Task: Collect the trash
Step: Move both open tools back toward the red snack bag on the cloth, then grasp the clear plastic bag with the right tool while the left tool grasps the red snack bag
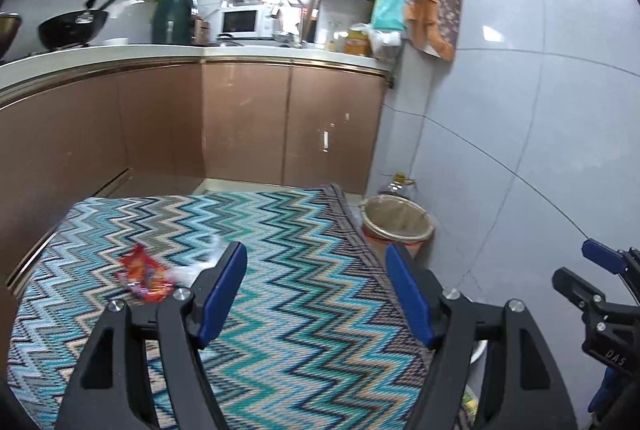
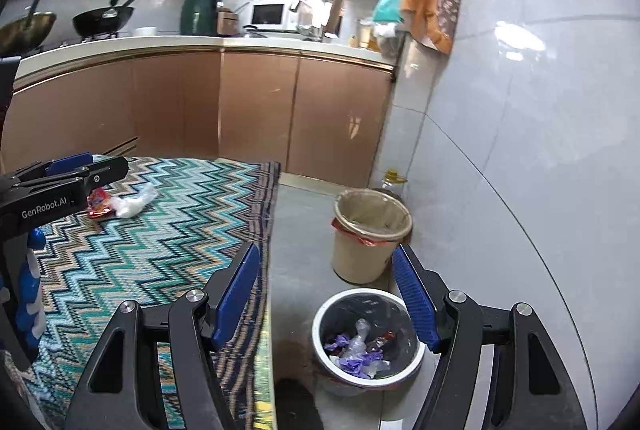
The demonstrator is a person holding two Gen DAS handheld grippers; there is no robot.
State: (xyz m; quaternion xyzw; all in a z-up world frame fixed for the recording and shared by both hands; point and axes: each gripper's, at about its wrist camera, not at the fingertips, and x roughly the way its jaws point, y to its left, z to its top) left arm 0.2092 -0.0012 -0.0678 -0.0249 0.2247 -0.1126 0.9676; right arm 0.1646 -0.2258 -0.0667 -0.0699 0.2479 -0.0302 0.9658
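1. Blue-padded fingers of the left gripper (image 1: 316,262) stand spread wide with nothing between them, held over a zigzag-patterned rug (image 1: 280,290) in teal, blue and tan.
2. Just beside the left finger, on the rug, lies a red snack wrapper (image 1: 144,276), crumpled and shiny, with bright printing on it.
3. Touching the wrapper is a scrunched clear plastic bag (image 2: 134,204), pale and see-through; in the left view it is partly hidden behind the finger.
4. Spread equally wide and empty, the right gripper (image 2: 326,266) hangs above the rug's edge and the bare grey floor (image 2: 300,230).
5. Below it stands a small white-rimmed bin (image 2: 320,326) with a dark liner, holding purple scraps, clear plastic and a bit of red wrapper.
6. Farther off, near the tiled wall, stands a beige bin (image 2: 360,258) with a thin liner folded over its rim.
7. Behind it sits a clear bottle with a yellow cap (image 2: 394,178), next to brown cabinets under a pale worktop (image 2: 200,42).
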